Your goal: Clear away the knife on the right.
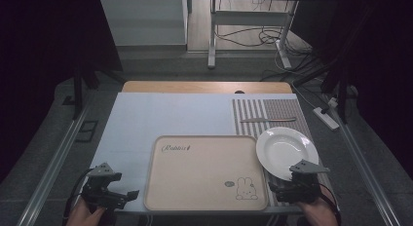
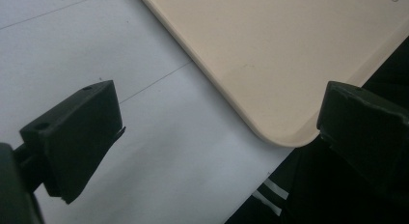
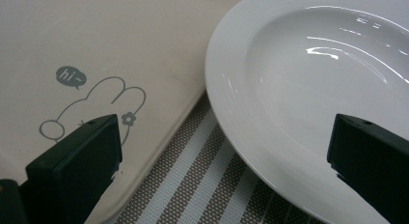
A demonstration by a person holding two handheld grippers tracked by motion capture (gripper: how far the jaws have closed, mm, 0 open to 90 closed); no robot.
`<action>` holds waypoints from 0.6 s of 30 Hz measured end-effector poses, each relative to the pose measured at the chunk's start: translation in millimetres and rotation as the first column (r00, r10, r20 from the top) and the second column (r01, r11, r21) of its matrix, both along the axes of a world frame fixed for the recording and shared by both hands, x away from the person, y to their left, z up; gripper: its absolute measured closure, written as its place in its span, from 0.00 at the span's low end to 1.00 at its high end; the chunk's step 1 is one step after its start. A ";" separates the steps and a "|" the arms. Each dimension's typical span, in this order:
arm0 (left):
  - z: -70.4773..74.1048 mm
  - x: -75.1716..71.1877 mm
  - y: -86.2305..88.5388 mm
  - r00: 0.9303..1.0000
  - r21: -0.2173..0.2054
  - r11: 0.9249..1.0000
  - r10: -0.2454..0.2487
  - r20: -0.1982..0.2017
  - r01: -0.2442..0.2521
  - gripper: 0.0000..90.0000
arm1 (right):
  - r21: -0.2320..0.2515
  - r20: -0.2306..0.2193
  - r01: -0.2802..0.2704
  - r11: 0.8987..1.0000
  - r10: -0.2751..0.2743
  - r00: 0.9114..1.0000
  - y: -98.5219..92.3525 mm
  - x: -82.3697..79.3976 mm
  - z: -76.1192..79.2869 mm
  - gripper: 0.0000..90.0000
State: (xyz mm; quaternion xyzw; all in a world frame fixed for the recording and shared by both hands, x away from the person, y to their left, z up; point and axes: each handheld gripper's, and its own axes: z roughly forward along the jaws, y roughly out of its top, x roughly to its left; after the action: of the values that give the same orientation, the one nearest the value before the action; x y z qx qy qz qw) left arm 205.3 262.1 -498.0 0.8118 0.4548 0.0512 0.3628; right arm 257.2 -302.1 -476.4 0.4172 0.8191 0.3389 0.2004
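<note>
A beige tray with a rabbit drawing lies at the table's front middle; its corner shows in the left gripper view. A white plate rests on the striped placemat at the tray's right edge, its rim slightly over the tray. A metal knife lies on the placemat behind the plate. My left gripper is open just left of the tray's front corner, its jaws wide apart. My right gripper is open, low at the plate's near rim, nothing between the jaws.
A white sheet covers the table's left and middle. Bare wood shows at the far edge. Beyond the table stand metal frame legs and floor cables. Rails run along both sides.
</note>
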 end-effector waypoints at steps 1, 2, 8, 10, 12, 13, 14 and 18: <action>0.0 0.0 -0.1 1.000 0.000 1.000 0.000 0.000 0.000 0.02 | -0.002 -0.002 -0.005 1.000 0.005 1.000 0.3 0.9 0.0 0.00; 0.0 0.0 -0.1 1.000 0.000 1.000 0.000 0.000 0.000 0.02 | -0.002 -0.002 -0.005 1.000 0.005 1.000 0.3 0.9 0.0 0.00; 0.0 0.1 -0.3 1.000 0.002 1.000 0.001 -0.001 -0.001 0.02 | 0.006 -0.020 -0.039 0.999 0.039 0.999 1.8 12.1 -0.2 0.01; 0.0 0.1 -0.5 1.000 0.003 1.000 0.001 -0.001 -0.001 0.02 | 0.014 -0.035 -0.037 0.999 0.037 0.999 4.1 14.7 -1.2 0.01; 0.0 0.1 -0.6 1.000 0.003 1.000 0.001 -0.001 -0.001 0.02 | 0.012 -0.043 -0.032 0.999 0.032 0.999 7.2 17.6 -1.1 0.00; 0.0 0.1 -0.6 1.000 0.003 1.000 0.001 -0.001 -0.001 0.02 | 0.012 -0.043 -0.032 0.999 0.032 0.999 7.2 17.6 -1.1 0.00; 0.0 0.0 -0.7 1.000 0.004 1.000 0.000 0.000 0.000 0.02 | 0.018 -0.048 -0.029 0.999 0.030 0.998 9.9 20.9 0.6 0.00; 0.0 0.0 -0.6 1.000 0.004 1.000 0.000 0.000 0.000 0.02 | 0.031 -0.047 -0.031 0.999 0.032 0.998 14.6 30.6 5.1 0.00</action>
State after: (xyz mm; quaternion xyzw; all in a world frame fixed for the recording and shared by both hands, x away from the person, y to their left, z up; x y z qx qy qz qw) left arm 205.3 261.5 -497.9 0.8125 0.4547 0.0521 0.3610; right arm 287.8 -287.5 -471.3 0.4153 0.8248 0.3445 0.1691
